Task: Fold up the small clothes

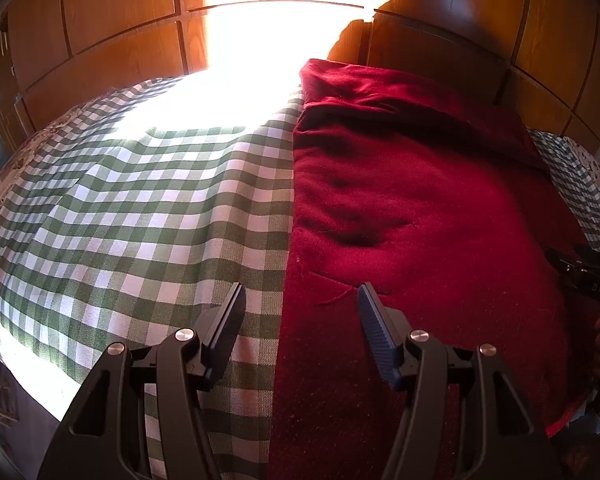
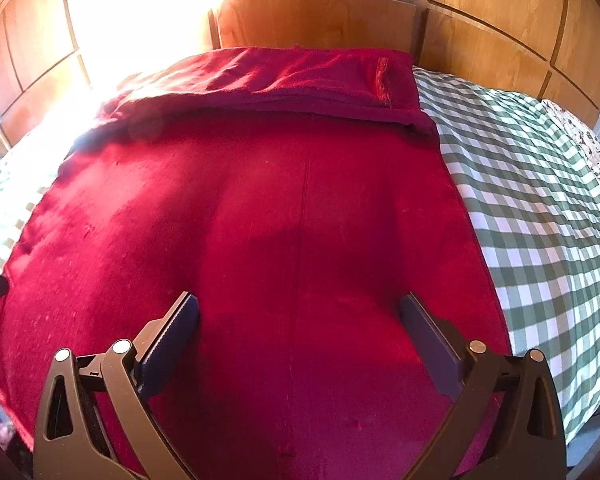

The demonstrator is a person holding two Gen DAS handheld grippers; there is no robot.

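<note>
The red garment [image 2: 284,216] lay spread flat on the bed, over a green and white checked cover [image 2: 540,208]. In the right wrist view it filled almost the whole middle of the frame, from 9 o'clock to 3 o'clock. Its far edge, at 12 o'clock, was turned over into a thicker folded band [image 2: 300,76], and a thin seam ran down the cloth from the center toward 6 o'clock. The checked cover showed at 3 o'clock and a little at 9 o'clock. Behind the bed stood wooden panels [image 2: 320,20], with a very strong patch of sunlight at 11 o'clock.

The right gripper [image 2: 300,308] hung over the near part of the garment with its jaws spread wide, and nothing was between them. I could not tell whether the fingers touched the cloth.

In the left wrist view the garment [image 1: 420,208] took the half from 12 o'clock through 3 o'clock to 6 o'clock, and the checked cover [image 1: 160,208] the other half. The left gripper [image 1: 302,296] was above the left edge of the garment, one finger [image 1: 228,320] over the checked cover and the other over the red cloth. Its jaws were also released and held nothing. At 3 o'clock a dark part of the other tool [image 1: 588,276] was seen at the frame border.
</note>
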